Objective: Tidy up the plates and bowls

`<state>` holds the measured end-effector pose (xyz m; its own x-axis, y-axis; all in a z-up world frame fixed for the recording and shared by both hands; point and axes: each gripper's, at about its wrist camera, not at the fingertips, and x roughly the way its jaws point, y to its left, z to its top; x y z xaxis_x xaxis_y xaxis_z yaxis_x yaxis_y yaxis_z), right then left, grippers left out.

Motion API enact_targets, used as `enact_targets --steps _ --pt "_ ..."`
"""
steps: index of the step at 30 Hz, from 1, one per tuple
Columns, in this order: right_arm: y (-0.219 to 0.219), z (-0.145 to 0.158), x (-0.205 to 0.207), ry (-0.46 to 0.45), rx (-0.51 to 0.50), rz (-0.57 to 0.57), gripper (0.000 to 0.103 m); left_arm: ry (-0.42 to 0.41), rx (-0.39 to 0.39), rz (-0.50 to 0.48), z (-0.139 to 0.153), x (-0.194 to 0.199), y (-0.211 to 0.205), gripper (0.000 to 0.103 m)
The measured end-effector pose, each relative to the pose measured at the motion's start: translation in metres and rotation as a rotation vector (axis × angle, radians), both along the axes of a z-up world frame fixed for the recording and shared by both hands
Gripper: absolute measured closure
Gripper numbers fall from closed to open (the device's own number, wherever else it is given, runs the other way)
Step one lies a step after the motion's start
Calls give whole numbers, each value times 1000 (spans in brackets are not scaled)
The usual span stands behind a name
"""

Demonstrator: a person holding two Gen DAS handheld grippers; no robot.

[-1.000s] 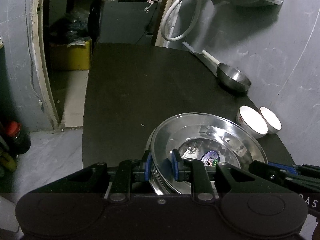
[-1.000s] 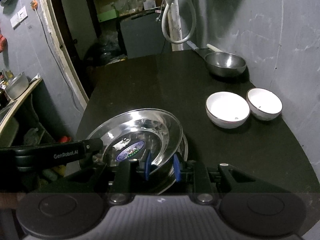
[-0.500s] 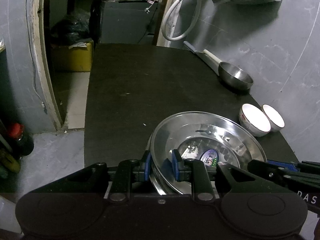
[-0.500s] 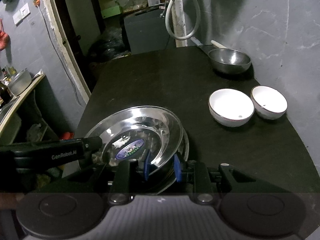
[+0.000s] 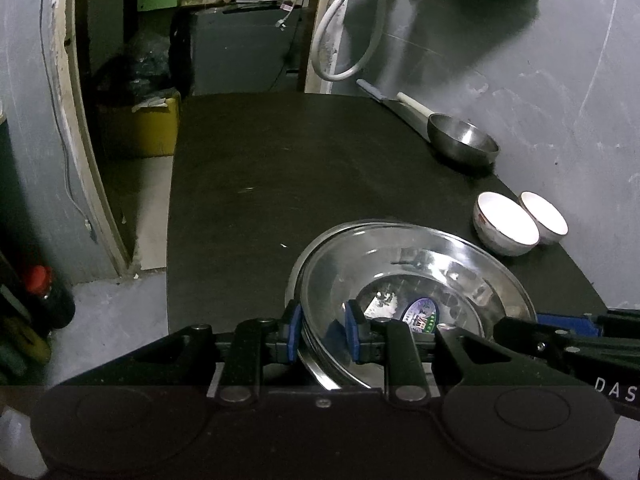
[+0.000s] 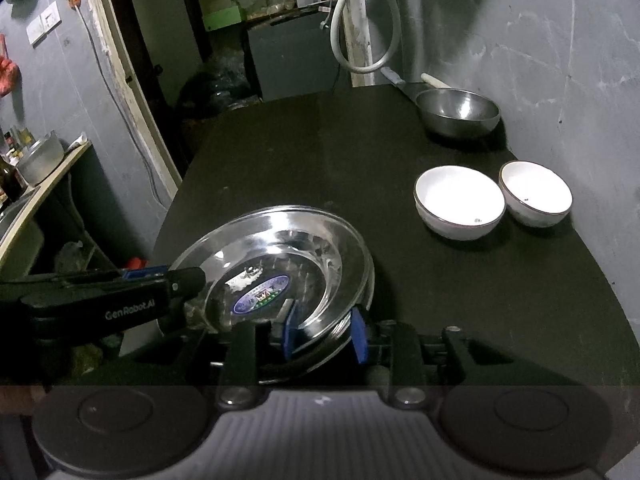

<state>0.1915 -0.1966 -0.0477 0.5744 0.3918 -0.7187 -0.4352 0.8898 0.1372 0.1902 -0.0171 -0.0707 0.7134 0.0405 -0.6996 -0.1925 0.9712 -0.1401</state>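
Observation:
A stack of shiny steel plates [image 5: 420, 276] [image 6: 288, 256], with a round sticker in the top one, is near the front of the black table [image 5: 280, 180] [image 6: 320, 160]. My left gripper [image 5: 322, 332] is shut on the stack's left rim, its blue pads either side of the edge. My right gripper [image 6: 324, 332] is shut on the near right rim. Each gripper shows in the other's view: the right gripper [image 5: 560, 340], the left gripper [image 6: 160, 284]. I cannot tell whether the stack rests on the table or hangs just above it.
Two white bowls [image 5: 506, 228] [image 6: 460, 200] stand side by side at the right, near the grey wall. A steel bowl [image 5: 464, 140] [image 6: 458, 112] sits further back with utensils behind it. A doorway and a drop to the floor lie left of the table.
Both grippers have kept their hold on the plate stack. The bowls and far table edge sit slightly higher in both views, so the pair has shifted a little with the stack.

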Motion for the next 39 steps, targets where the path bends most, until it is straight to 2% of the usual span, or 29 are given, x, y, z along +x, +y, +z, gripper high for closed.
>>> enact_targets --steps 12,15,19,21,23,26,28,29,33,39 --pt "9 -6 -4 -26 -55 22 61 -4 16 25 2 -2 -1 77" --pt "11 -7 -4 -28 -72 17 50 -15 3 38 5 -6 3 65" --pt "14 -5 -8 -58 -72 20 34 -38 -20 57 11 -13 9 41" --pt "15 -5 -9 -63 -69 26 30 -53 -24 71 15 -17 12 32" --pt "16 -5 -10 -61 -67 29 23 -67 -26 85 19 -23 15 18" --pt "14 -2 -16 -75 -51 25 12 -83 -35 112 26 -36 22 13" --pt "12 1 -21 -90 -30 23 1 -82 -46 123 28 -48 28 8" --pt "10 3 -23 -97 -15 22 1 -89 -51 136 29 -56 30 4" --pt "1 5 -35 -99 27 0 0 -120 -54 157 33 -79 36 2" --pt "-1 18 -59 -136 -8 -33 0 -158 -26 153 42 -107 35 1"
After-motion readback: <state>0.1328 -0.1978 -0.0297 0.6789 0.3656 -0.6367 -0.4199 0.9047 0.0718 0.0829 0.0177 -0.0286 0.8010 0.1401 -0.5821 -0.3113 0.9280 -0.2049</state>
